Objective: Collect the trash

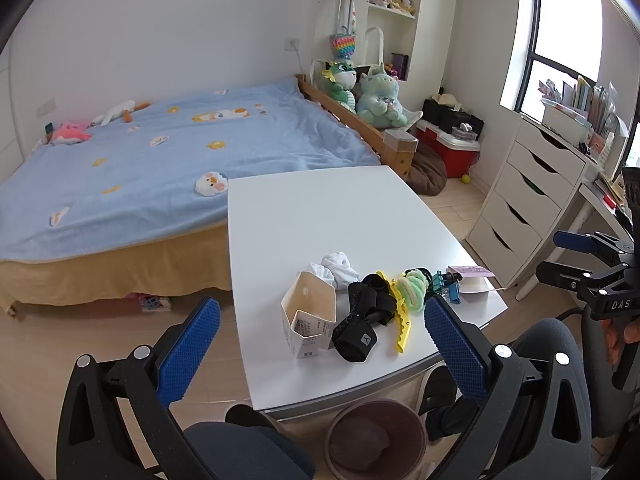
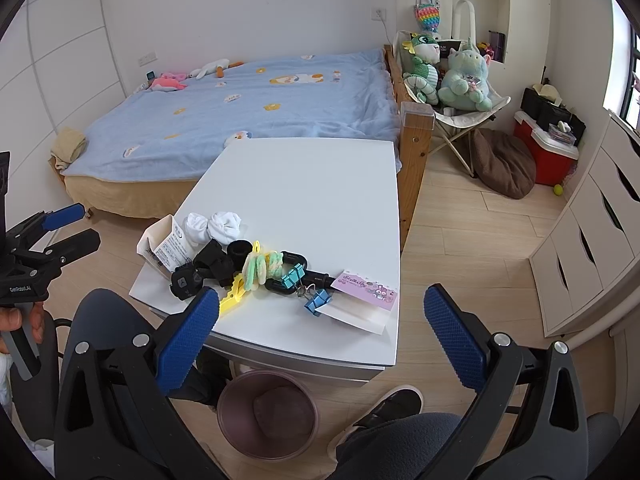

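On the near end of a white table [image 1: 320,208] lies a row of clutter: a cream carton [image 1: 308,320] on its side, white crumpled wads [image 1: 336,268], a black strap [image 1: 360,320], a yellow clip [image 1: 402,324], a green scrunchie [image 1: 414,286], blue binder clips [image 2: 318,300] and a pink-topped paper card [image 2: 364,296]. A brown waste bin [image 2: 268,412] stands on the floor below the table's near edge. My left gripper [image 1: 322,344] hangs open in front of the carton, holding nothing. My right gripper [image 2: 320,338] is open and bare near the card.
A bed with a blue blanket [image 1: 160,160] runs along the table's far and left sides. White drawers [image 2: 592,232] stand to the right, with a red cooler [image 2: 548,152] and a brown cushion [image 2: 504,164] beyond. The person's knees [image 2: 400,440] and shoe sit beside the bin.
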`<state>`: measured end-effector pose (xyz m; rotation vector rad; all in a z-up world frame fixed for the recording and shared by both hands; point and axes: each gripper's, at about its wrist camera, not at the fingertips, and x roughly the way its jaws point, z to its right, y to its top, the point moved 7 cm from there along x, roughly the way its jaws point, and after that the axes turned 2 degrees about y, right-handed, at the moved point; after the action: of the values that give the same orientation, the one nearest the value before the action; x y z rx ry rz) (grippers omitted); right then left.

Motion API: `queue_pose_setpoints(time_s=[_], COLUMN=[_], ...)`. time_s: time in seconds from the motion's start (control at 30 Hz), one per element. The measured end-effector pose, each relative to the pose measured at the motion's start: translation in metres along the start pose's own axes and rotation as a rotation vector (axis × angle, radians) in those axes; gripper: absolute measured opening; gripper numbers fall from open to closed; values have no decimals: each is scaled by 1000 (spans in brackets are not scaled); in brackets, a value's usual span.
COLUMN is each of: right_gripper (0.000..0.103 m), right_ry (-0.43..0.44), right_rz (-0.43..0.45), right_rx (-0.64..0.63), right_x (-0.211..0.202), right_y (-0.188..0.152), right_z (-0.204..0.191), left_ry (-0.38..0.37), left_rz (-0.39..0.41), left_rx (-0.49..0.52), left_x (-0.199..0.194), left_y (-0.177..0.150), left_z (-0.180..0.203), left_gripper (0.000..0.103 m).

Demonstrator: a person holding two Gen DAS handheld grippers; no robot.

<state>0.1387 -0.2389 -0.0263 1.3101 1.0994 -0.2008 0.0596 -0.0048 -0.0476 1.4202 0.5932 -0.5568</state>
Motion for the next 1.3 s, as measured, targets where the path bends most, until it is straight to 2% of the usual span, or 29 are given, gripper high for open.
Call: queue_pose_setpoints(time_s=[0.57, 0.7, 1.03, 1.3], right_gripper=[100, 100, 100, 100], right_ry=[-1, 0, 0, 5], right_rz=[1, 0, -1, -7], right_rx=[3, 2, 0, 8], right_x=[1, 0, 1, 4], right_y=[-1, -1, -1, -4], right_z=[1, 0, 0, -2], left_ry=[2, 27, -10, 0], left_rz=[2, 10, -7, -30], left_rx=[12, 5, 0, -2], left_x=[1, 0, 3, 13], left_y=[-2, -1, -3, 4], left_z=[4, 1, 3, 2], left_gripper=[98, 98, 98, 98])
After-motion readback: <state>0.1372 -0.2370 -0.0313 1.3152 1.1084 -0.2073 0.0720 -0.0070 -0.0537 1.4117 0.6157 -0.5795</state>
